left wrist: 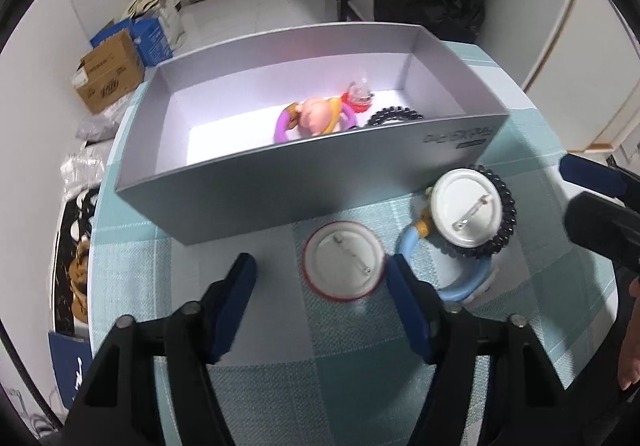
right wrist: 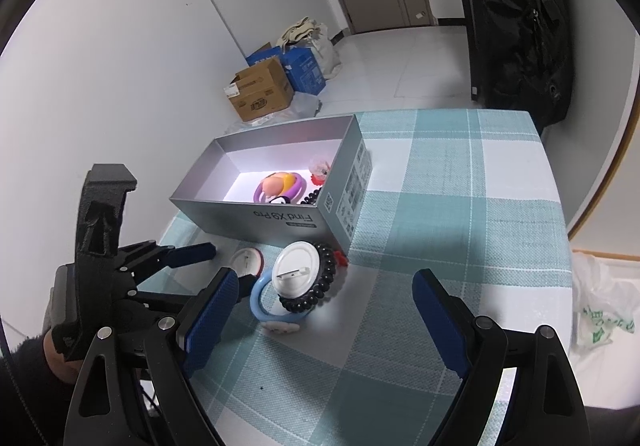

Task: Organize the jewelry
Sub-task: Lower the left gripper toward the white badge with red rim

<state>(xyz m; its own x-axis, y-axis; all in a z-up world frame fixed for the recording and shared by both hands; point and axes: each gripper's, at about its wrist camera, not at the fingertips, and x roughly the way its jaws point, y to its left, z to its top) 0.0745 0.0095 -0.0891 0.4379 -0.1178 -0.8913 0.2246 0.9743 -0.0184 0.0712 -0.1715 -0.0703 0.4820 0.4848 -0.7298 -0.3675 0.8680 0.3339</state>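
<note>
Left claw (left wrist: 320, 278): your jaws stand wide and hold nothing, low over the checked worktop (left wrist: 280, 386), with the red-rimmed badge (left wrist: 343, 261) lying pin-side up between the tips, nearer the right-hand finger.
Right claw (right wrist: 324, 306): also wide and empty, hanging higher and further back; the pile of loose pieces sits ahead and left of its centre, closer to its left finger.
Nearer hand: your left, by the look of it, is the better placed for the red-rimmed badge; the right claw is the nearer one to the pile.
Pile just beside: a white badge (left wrist: 466, 208), pin up, rests on a black bead bracelet (left wrist: 505, 222) and a pale blue ring (left wrist: 452, 274), touching one another, just right of the red-rimmed badge.
Axis: the badge is round and flat, so no long side to favour; its pin runs slantwise across the back.
Beyond: the open grey box (left wrist: 280, 190) lies straight ahead, long side facing you, already holding a purple ring toy (left wrist: 312, 118) and more beads.
</note>
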